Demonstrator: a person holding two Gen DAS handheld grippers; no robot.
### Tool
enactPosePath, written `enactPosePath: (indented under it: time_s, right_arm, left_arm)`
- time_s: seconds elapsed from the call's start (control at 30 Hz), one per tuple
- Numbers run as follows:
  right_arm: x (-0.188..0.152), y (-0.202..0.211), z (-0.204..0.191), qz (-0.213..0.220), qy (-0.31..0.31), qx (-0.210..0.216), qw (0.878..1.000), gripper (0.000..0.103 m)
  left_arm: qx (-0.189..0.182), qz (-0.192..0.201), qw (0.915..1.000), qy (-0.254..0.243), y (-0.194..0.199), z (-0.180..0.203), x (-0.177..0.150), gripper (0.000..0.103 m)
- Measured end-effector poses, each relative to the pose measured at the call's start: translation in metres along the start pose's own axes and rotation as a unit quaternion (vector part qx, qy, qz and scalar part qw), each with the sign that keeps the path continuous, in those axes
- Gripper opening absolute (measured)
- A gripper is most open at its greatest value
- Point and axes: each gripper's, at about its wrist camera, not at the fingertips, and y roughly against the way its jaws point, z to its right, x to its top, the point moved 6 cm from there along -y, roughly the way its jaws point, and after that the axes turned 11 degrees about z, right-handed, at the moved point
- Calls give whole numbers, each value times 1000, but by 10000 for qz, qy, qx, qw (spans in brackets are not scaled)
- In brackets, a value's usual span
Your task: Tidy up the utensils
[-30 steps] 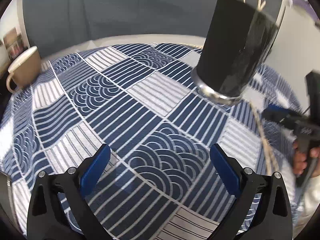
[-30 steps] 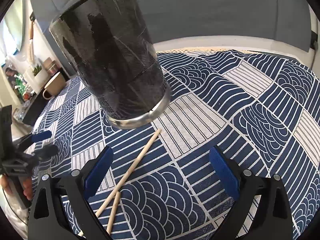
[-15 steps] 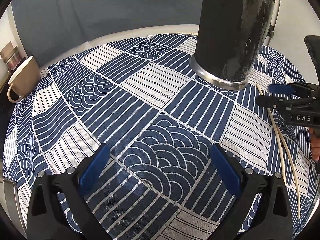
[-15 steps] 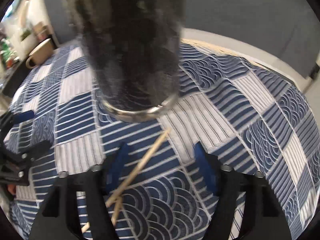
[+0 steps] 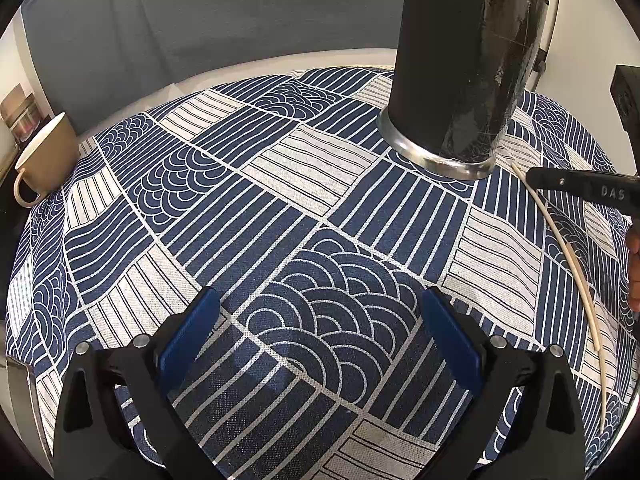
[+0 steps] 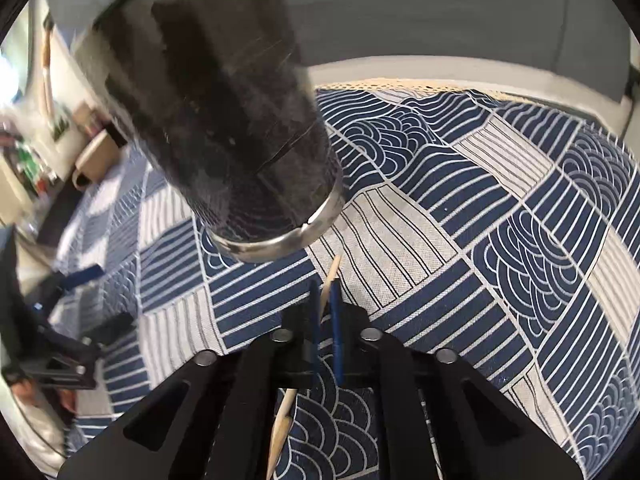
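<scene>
A tall black utensil holder (image 5: pixel 464 60) with a metal base stands on the blue-and-white patterned tablecloth (image 5: pixel 248 216); it also shows in the right wrist view (image 6: pixel 224 120). Two pale wooden chopsticks (image 5: pixel 576 280) lie on the cloth to its right. My right gripper (image 6: pixel 325 292) is shut on a chopstick (image 6: pixel 330 276) just in front of the holder's base; a second chopstick (image 6: pixel 282 424) lies below the fingers. The right gripper (image 5: pixel 580 188) also shows in the left wrist view. My left gripper (image 5: pixel 320 344) is open and empty above the cloth, well left of the chopsticks.
A beige mug (image 5: pixel 44 160) stands at the table's left edge, seen too in the right wrist view (image 6: pixel 94 158). A grey wall lies behind the table. Shelves with small items show far left in the right wrist view.
My right gripper has moved down toward the cloth and closed its jaws on a chopstick. The left gripper has drifted slightly and stays open.
</scene>
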Motion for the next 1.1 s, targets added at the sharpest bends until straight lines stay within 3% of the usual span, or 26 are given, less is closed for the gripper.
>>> enactPosePath:
  time_s: [0.1,0.33,0.47,0.53,0.63,0.87,1.1]
  right_arm:
    - [-2,3,3,43,-210,155,9997,2]
    - [-8,16,-5,68,26,168,9998,6]
    - [-21,29,-9,-175,237,221,9993,8]
    - [-31,40,-13,-249,385,263,9986,19]
    - [-50,64,-23,-173,720,260,9969,36]
    - [-95,94,-42,-163,1111,128,9936,45]
    - [-127,102,-49,-201,1586,-65,9871,57]
  left_arm:
    - [9,0,10000,-2,0,0,0,98]
    - [-17,-1,10000,-44,0,2,1,98]
    - [-117,-285,9994,132,2,4,5,97]
    - [-213,-192,9994,189,10,13,15,97]
    - [-63,-38,9996,-281,20,37,29,97]
    - [13,-241,9929,-1163,5,105,52,97]
    - [-92,-456,9932,-1070,-21,136,58,97]
